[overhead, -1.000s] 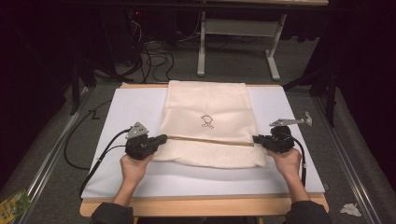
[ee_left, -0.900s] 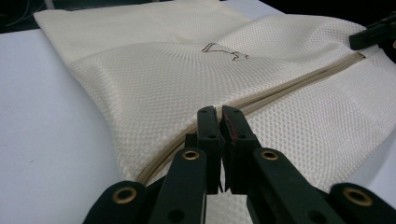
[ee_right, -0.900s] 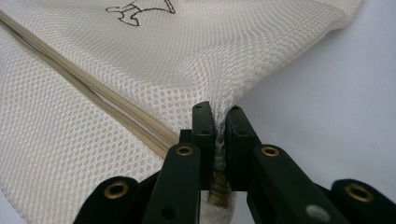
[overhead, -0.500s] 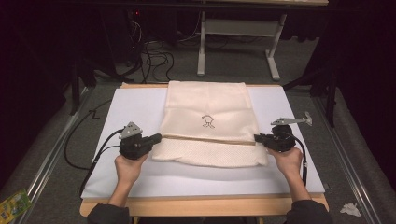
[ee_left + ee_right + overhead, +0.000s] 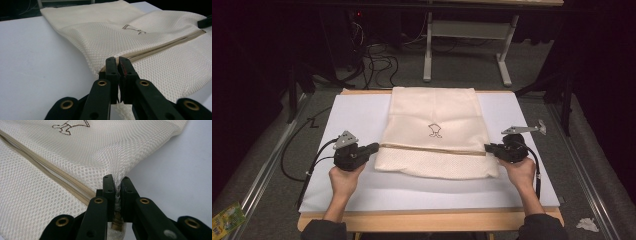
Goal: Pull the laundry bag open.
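Observation:
A cream mesh bag (image 5: 434,112) with a small dark emblem (image 5: 434,130) lies flat on the white board (image 5: 357,115). A tan zip (image 5: 432,148) runs across it from side to side. My left gripper (image 5: 376,146) is shut at the bag's left edge, at the zip's end. In the left gripper view its jaws (image 5: 117,60) are pressed together where the zip (image 5: 162,46) meets them, and the mesh (image 5: 105,37) rises toward them. My right gripper (image 5: 487,148) is shut on the right edge. Mesh is pinched between its jaws (image 5: 117,178) beside the zip (image 5: 37,162).
The board rests on a wooden table (image 5: 427,220). Beyond the far edge, black cables (image 5: 377,60) and a white table frame (image 5: 467,45) stand on the floor. A green packet (image 5: 227,220) and crumpled paper (image 5: 586,224) lie on the floor near me.
My left gripper has shifted slightly to the left, from over the bag's edge to right at it. The right gripper and the bag look unmoved.

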Available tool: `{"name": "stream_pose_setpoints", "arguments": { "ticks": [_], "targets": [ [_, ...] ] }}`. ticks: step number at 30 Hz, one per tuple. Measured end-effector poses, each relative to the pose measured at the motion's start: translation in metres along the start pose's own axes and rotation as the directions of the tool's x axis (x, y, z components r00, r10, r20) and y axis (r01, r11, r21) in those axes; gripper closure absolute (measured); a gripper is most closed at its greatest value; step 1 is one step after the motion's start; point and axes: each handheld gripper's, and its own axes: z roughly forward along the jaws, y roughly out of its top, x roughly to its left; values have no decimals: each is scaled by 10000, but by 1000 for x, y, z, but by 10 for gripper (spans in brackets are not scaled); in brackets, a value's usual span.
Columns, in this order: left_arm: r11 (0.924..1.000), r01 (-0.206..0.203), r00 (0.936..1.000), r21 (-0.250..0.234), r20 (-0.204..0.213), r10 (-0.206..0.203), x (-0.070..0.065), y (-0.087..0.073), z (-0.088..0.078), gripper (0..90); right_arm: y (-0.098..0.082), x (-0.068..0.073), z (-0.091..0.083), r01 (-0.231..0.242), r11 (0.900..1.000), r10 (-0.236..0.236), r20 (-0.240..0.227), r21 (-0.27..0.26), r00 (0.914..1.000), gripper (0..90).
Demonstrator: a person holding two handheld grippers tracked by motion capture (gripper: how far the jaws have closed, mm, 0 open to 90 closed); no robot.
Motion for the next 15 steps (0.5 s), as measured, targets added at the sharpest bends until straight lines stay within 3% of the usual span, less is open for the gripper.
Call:
{"name": "stream_pose_setpoints", "arguments": {
  "ticks": [4, 15],
  "targets": [
    [9999, -82, 9997, 107, -210, 84, 1, 0, -2, 872, 0, 1, 1, 36, 10000, -36, 46, 33, 10000, 858],
    [9994, 69, 9995, 330, -309, -59, 6, -2, -5, 874, 1, 1, 1, 107, 9999, -107, 131, 14, 9999, 861]
  ]
}}
